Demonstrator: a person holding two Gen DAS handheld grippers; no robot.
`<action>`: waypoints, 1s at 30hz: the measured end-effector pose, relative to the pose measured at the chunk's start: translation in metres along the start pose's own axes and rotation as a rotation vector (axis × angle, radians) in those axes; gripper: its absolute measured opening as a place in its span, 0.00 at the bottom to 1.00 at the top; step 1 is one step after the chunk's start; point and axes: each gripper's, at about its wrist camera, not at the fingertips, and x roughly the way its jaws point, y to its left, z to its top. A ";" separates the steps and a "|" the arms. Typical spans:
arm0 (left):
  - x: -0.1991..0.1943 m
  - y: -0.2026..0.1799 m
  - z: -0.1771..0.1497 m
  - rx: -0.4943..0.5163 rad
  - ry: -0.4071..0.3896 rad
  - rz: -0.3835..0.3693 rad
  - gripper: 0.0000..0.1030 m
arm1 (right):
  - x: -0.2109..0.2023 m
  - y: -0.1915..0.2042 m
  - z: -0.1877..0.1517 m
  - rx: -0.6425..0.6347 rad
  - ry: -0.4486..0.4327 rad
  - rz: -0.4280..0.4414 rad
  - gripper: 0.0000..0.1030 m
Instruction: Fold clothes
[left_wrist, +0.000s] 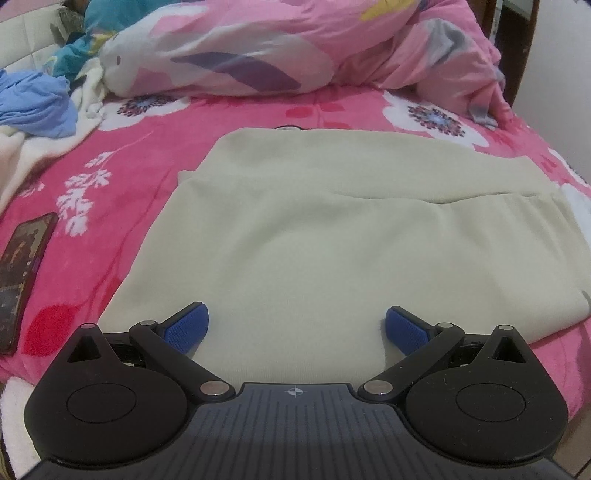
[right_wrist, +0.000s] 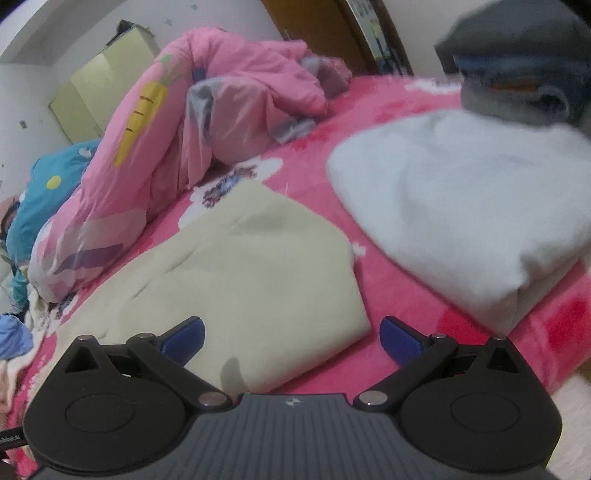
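Note:
A pale cream garment (left_wrist: 325, 236) lies folded flat on the pink flowered bedspread (left_wrist: 122, 155), with a fold line across its upper third. My left gripper (left_wrist: 297, 326) hovers open over the garment's near edge, its blue pads (left_wrist: 186, 326) wide apart with nothing between them. In the right wrist view the same cream garment (right_wrist: 236, 273) shows its right near corner. My right gripper (right_wrist: 291, 338) is open just above that corner, one pad over the cloth and the other over the bedspread (right_wrist: 399, 288).
A phone (left_wrist: 22, 273) lies at the bed's left edge. A rumpled pink quilt (left_wrist: 295, 44) fills the back. Blue and white clothes (left_wrist: 33, 107) are heaped at back left. A folded pale blue-white stack (right_wrist: 469, 206) with dark folded items (right_wrist: 524, 74) on top sits right of the garment.

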 end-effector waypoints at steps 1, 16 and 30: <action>0.000 0.001 0.001 0.000 0.000 -0.005 1.00 | -0.003 0.004 0.001 -0.023 -0.020 0.000 1.00; -0.004 0.008 0.023 -0.063 -0.184 -0.218 1.00 | 0.005 0.119 0.006 -0.456 -0.121 0.192 0.68; 0.022 -0.004 -0.013 0.129 -0.197 -0.109 0.96 | 0.063 0.173 -0.022 -0.635 0.054 0.121 0.35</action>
